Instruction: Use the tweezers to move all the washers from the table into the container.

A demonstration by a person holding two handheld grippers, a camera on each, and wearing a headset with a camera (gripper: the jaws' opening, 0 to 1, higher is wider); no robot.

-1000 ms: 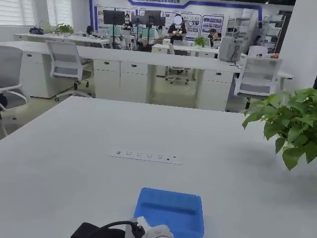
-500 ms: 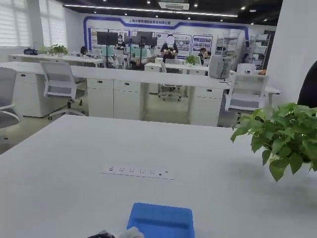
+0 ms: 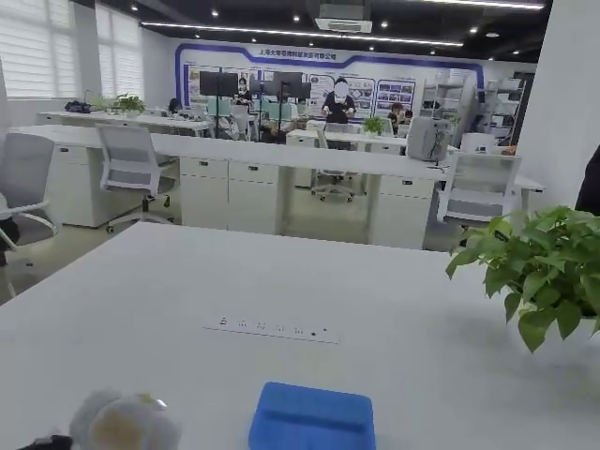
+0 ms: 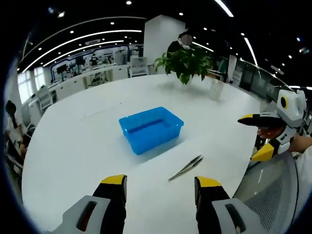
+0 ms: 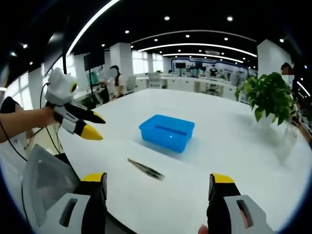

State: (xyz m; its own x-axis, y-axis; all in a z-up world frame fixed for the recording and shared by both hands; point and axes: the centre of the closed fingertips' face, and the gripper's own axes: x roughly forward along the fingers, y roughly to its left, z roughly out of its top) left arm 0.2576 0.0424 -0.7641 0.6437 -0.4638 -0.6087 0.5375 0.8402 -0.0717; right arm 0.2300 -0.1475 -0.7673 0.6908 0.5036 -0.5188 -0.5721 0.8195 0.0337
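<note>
A blue open container (image 3: pixel 312 422) (image 4: pixel 151 128) (image 5: pixel 167 131) stands on the white table (image 3: pixel 141 309). Thin metal tweezers (image 4: pixel 186 167) (image 5: pixel 146 169) lie flat on the table on the near side of the container, and nothing touches them. My left gripper (image 4: pixel 161 183) (image 5: pixel 97 127) is open and empty, held in the air short of the tweezers. My right gripper (image 5: pixel 158 179) (image 4: pixel 256 136) is also open and empty, above the table's edge. A blurred pale part of a gripper (image 3: pixel 127 422) sits at the head view's bottom left.
A potted green plant (image 3: pixel 539 272) (image 4: pixel 185 61) (image 5: pixel 268 95) stands at the table's right side. A socket strip (image 3: pixel 272 329) is set into the table beyond the container. A mesh chair back (image 4: pixel 273 190) (image 5: pixel 46 185) is close to the table's edge. Desks, chairs and people are farther back.
The head camera has tilted up and swung a little. The gripper part at the head view's bottom edge now sits farther left. The container has stayed where it was on the table.
</note>
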